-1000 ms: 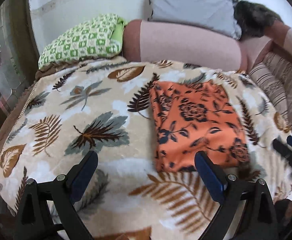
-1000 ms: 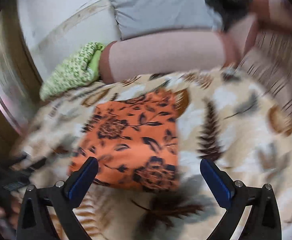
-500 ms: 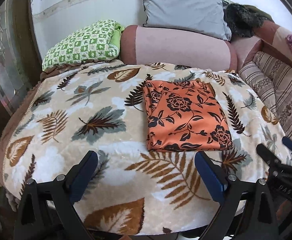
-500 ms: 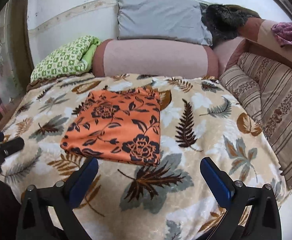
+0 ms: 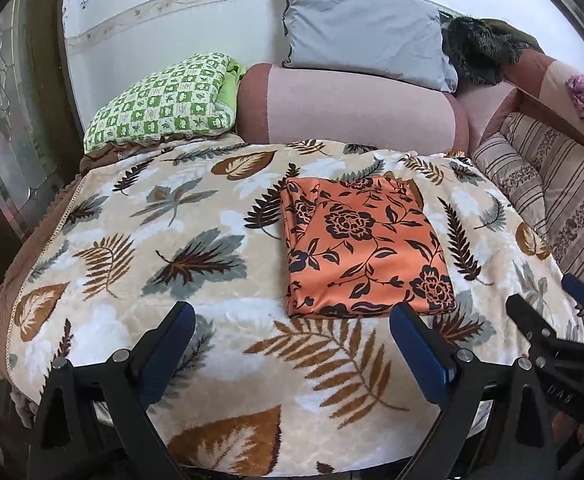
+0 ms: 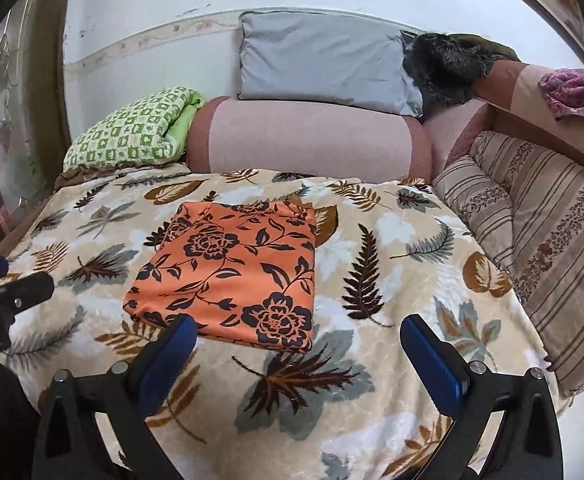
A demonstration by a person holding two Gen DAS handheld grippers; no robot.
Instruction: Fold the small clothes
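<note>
One folded orange floral-print cloth (image 5: 362,248) lies just ahead of your two claws, left (image 5: 292,344) and right (image 6: 298,356), both spread apart, empty.

A folded cloth (image 5: 366,248) lies on a blanket (image 5: 195,248) covering the bed; behind it sits a bolster (image 5: 352,112), with a pillow (image 5: 362,28) on top.

Both grippers, left gripper (image 5: 292,344) and right gripper (image 6: 298,352), pulled back from folded orange cloth (image 5: 362,246).
</note>
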